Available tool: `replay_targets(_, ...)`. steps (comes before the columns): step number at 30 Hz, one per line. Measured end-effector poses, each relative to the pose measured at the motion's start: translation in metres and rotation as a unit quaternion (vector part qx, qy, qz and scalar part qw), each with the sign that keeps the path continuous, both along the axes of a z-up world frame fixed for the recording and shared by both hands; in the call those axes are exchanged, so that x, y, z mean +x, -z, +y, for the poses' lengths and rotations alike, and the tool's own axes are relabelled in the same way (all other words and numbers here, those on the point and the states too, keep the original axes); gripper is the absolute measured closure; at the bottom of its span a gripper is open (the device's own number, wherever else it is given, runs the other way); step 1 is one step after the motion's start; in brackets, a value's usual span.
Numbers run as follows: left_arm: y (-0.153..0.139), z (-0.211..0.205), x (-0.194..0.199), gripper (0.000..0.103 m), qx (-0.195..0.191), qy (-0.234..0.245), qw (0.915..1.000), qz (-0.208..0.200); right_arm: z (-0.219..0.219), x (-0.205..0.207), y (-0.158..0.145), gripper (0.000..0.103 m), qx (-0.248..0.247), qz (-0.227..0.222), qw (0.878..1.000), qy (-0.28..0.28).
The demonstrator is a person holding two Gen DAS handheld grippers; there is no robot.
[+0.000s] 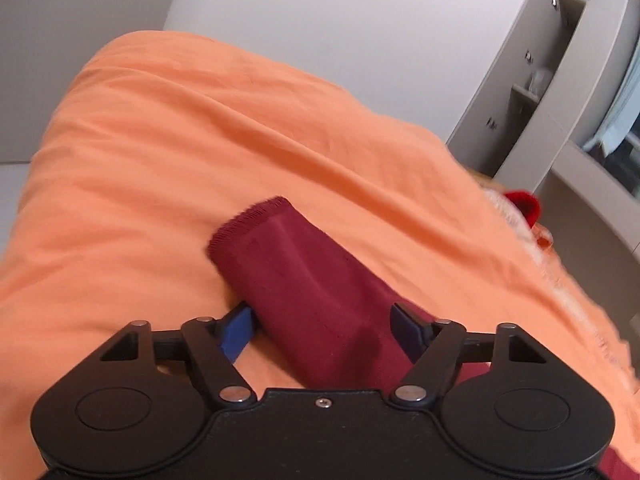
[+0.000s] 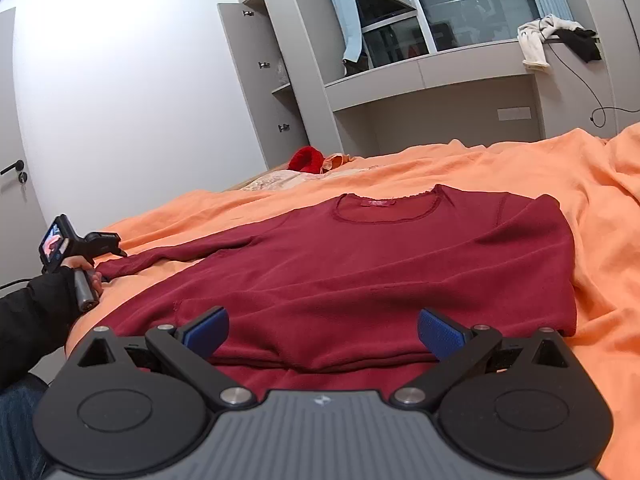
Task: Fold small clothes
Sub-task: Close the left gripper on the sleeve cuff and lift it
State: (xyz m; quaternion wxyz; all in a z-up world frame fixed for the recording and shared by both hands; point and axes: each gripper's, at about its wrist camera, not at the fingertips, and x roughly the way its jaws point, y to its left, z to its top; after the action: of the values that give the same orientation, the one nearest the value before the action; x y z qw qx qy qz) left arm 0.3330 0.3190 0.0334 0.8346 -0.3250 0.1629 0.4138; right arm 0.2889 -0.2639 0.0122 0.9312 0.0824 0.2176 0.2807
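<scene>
Blue pads, left gripper (image 1: 322, 330): spread wide, one either side of the sleeve, gripping nothing; the near pad (image 1: 236, 330) sits just beside the cloth edge, whether it touches cannot be told.
Sleeve (image 1: 296, 276): dark red, lying flat between the parted fingers, cuff pointing to the far side, resting on the orange cover.
Blue pads, right gripper (image 2: 323, 334): also released, held wide over the near hem; the pad (image 2: 440, 332) on the right hangs above the shirt, contact not clear.
Dark red shirt (image 2: 360, 264): long-sleeved, spread face up in the middle of the bed, neckline and label at the far end, hem nearest the right gripper; the right sleeve looks folded in over the body, the left sleeve stretched out to the left.
Left hand (image 2: 86, 276): at the far left, in a black sleeve, wrapped round the tool's handle at the end of that outstretched sleeve.
Orange bedcover (image 2: 520, 160): wrinkled, under everything.
Red garment (image 2: 306, 159): bunched at the far-left edge of the bed, well apart from the shirt.
Grey cabinet (image 2: 256, 80): far left, door ajar.
Window (image 2: 460, 4): far wall, dark glass.
White cloth (image 2: 532, 40): draped on the ledge at far right.
</scene>
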Motion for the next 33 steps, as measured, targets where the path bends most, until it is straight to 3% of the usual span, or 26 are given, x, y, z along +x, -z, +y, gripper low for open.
replay_targets(4,-0.005,-0.006,-0.025,0.022,-0.022,0.046,0.9986,-0.013,0.003,0.000,0.001,0.000,0.000,-0.003,1.000,-0.003)
replay_targets(9,-0.005,-0.011,-0.030,0.004,-0.028,0.101,0.9945,-0.003,0.007,0.002,0.004,0.000,-0.003,-0.001,1.000,0.002)
replay_targets(15,0.004,0.005,-0.003,0.002,-0.026,0.042,0.9986,0.020,0.005,0.002,0.004,0.000,0.001,-0.001,1.000,0.003)
replay_targets(18,0.004,0.010,0.000,0.014,-0.018,-0.012,0.9996,0.016,0.004,0.002,0.005,0.000,0.002,0.002,1.000,0.002)
replay_targets(19,0.004,0.012,-0.001,0.024,-0.016,-0.026,0.9994,0.014,0.004,0.002,0.005,0.000,0.003,0.002,1.000,0.002)
replay_targets(21,0.004,0.015,-0.005,0.052,-0.011,-0.057,0.9983,0.007,0.003,0.002,0.005,0.000,0.004,0.002,1.000,0.003)
replay_targets(22,0.004,0.018,-0.007,0.081,-0.014,-0.069,0.9976,0.001,0.003,0.002,0.005,0.000,0.005,0.001,1.000,0.003)
replay_targets(23,0.005,0.022,-0.009,0.093,-0.022,-0.075,0.9969,-0.007,0.003,0.001,0.005,0.000,0.005,0.001,1.000,0.003)
replay_targets(25,0.001,0.031,-0.008,0.095,-0.031,-0.077,0.9961,-0.028,0.003,0.001,0.005,0.000,0.005,-0.001,1.000,0.005)
replay_targets(27,-0.010,0.029,-0.005,0.097,-0.008,-0.066,0.9971,-0.038,0.002,-0.001,0.004,0.000,0.005,-0.004,1.000,0.007)
replay_targets(30,-0.040,0.011,0.000,0.097,0.065,-0.016,0.9961,-0.058,0.002,-0.003,0.001,0.000,0.006,-0.012,1.000,0.010)
replay_targets(33,-0.074,-0.017,0.001,0.097,0.125,0.053,0.9867,-0.090,0.002,-0.006,-0.003,0.000,0.009,-0.019,1.000,0.016)
